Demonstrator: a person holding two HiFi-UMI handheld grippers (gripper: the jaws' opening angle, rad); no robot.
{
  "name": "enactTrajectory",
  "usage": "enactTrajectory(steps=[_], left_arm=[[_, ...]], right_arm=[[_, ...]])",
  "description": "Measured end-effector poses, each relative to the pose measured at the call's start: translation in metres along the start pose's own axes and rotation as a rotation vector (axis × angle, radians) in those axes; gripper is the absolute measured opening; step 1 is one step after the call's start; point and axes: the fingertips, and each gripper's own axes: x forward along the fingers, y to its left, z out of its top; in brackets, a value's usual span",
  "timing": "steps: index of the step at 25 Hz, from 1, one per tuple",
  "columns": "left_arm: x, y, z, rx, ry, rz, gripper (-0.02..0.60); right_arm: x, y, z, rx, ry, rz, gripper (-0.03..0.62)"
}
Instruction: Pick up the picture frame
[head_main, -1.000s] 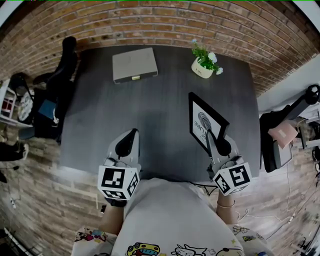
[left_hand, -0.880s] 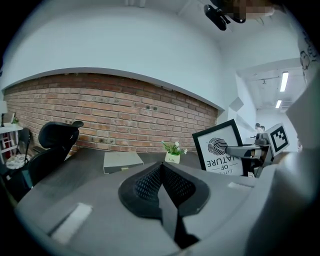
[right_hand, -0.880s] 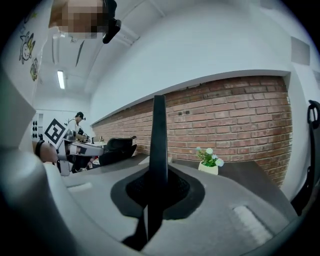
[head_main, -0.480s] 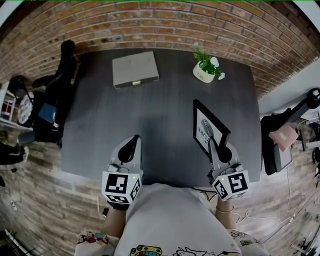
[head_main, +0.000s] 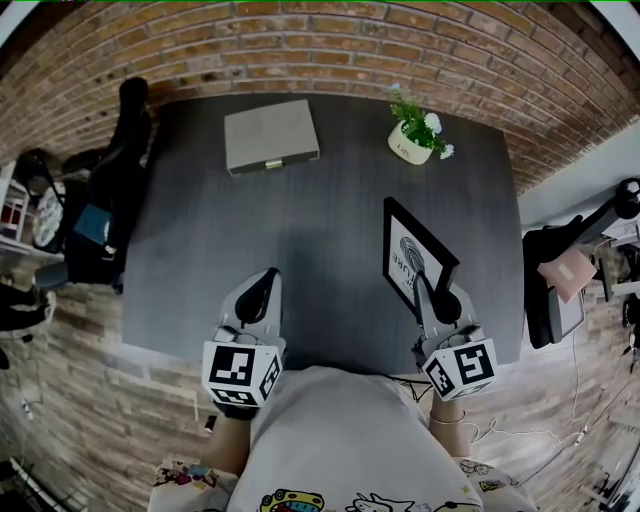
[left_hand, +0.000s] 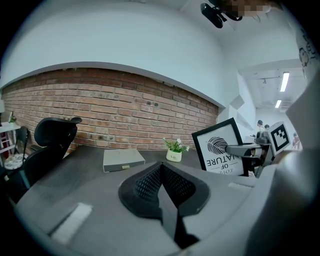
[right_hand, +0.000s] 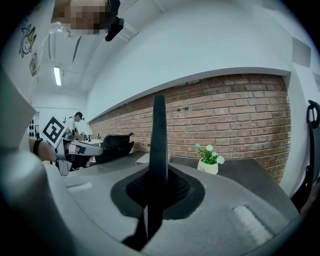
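Gripping the "NATURE" picture frame (head_main: 405, 250) is the right gripper (head_main: 420, 287); left gripper (head_main: 268, 276) clenched empty.

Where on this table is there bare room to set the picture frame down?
The table is barest in its middle, between the grey box, the potted plant and the left gripper. Its left side below the box is bare too. The right side is crowded: the right gripper holds the picture frame there.

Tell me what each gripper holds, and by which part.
The right gripper clamps the picture frame by its near black edge. The left gripper is shut, empty.
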Motion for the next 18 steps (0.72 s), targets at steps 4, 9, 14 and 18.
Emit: enactTrajectory(steps=[4,9,14,18], left_arm=[[0.0013,0.0023,-0.0013,0.007,0.007,0.003,0.014],[0.0026,0.0051,-0.0018,0.006,0.012,0.008,0.014],[0.0049,0.0047,-0.0035,0.013,0.018,0.006,0.014],[0.0054,0.0050,-0.0040,0.008,0.019,0.007,0.014]], right_arm=[[0.0004,-0.0025,-0.0037,0.003,0.010,-0.003,0.012],[0.0006,-0.0052,-0.0056,0.009,0.026,-0.007,0.012],[0.0022,-0.0084,-0.0072,0.021,0.027,-0.009,0.012],[0.0026,-0.0083,-0.0068,0.034,0.030,-0.005,0.012]])
